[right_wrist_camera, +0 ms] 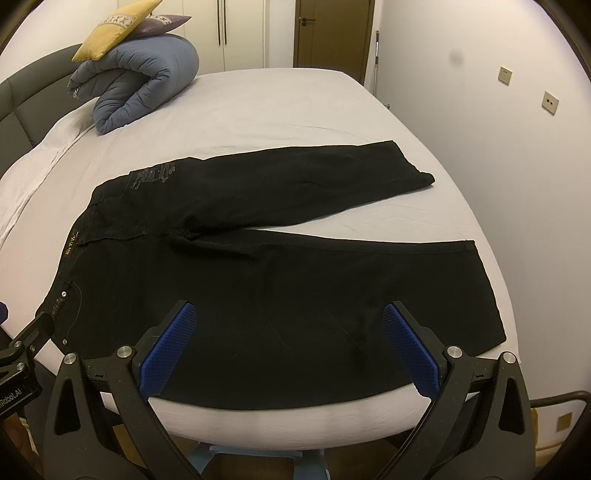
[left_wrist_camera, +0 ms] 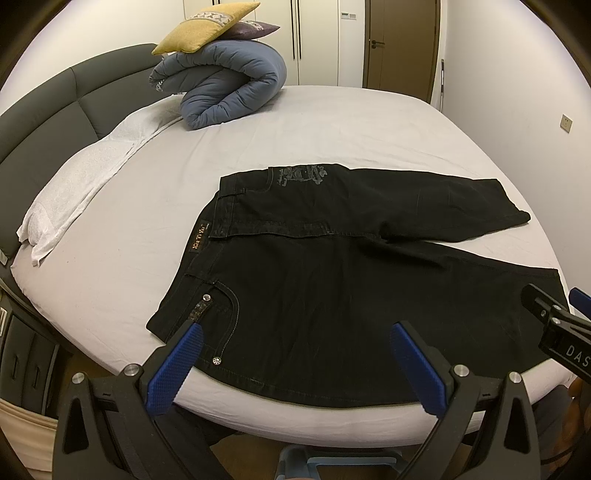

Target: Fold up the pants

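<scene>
Black pants (left_wrist_camera: 332, 280) lie spread flat on the white bed (left_wrist_camera: 258, 140), waistband to the left and both legs running right, slightly apart. The near leg lies along the bed's front edge. My left gripper (left_wrist_camera: 295, 347) hangs open above the hip pocket area with nothing between its blue pads. My right gripper (right_wrist_camera: 290, 328) stands open over the near leg of the pants (right_wrist_camera: 295, 280), also holding nothing. The right gripper's body (left_wrist_camera: 554, 325) shows at the edge of the left wrist view, and the left gripper's body (right_wrist_camera: 22, 350) at the left edge of the right wrist view.
A rolled blue duvet (left_wrist_camera: 229, 88) with a yellow cushion (left_wrist_camera: 207, 27) and a purple one sits at the bed's far left. A white towel (left_wrist_camera: 85, 177) lies along the grey headboard (left_wrist_camera: 48, 110). A white wall (right_wrist_camera: 498, 129) runs close along the bed's right side.
</scene>
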Action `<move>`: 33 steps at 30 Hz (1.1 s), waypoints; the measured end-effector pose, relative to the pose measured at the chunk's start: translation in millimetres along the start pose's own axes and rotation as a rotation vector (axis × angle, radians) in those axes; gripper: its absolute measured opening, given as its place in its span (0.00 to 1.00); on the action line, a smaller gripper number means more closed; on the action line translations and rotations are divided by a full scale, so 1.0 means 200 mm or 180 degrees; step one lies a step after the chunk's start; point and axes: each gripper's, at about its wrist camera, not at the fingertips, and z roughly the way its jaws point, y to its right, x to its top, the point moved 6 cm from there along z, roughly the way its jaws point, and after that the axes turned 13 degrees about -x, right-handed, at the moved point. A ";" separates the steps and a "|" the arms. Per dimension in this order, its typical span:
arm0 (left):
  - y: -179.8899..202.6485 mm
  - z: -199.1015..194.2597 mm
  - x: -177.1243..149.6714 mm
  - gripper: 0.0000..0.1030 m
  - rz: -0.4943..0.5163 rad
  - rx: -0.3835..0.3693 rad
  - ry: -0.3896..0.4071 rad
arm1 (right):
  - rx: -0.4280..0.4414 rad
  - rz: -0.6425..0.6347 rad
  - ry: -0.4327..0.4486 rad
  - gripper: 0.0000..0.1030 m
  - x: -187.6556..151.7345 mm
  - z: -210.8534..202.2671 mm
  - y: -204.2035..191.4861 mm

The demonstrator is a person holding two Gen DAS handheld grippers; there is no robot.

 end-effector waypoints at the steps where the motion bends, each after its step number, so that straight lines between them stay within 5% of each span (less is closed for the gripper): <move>1: 0.00 0.00 0.00 1.00 -0.0001 0.0000 0.0001 | 0.0002 -0.0002 -0.0002 1.00 0.00 0.00 0.00; 33: 0.00 0.00 0.00 1.00 0.0000 0.0001 -0.0010 | 0.0013 -0.0033 -0.0041 1.00 -0.03 0.02 -0.03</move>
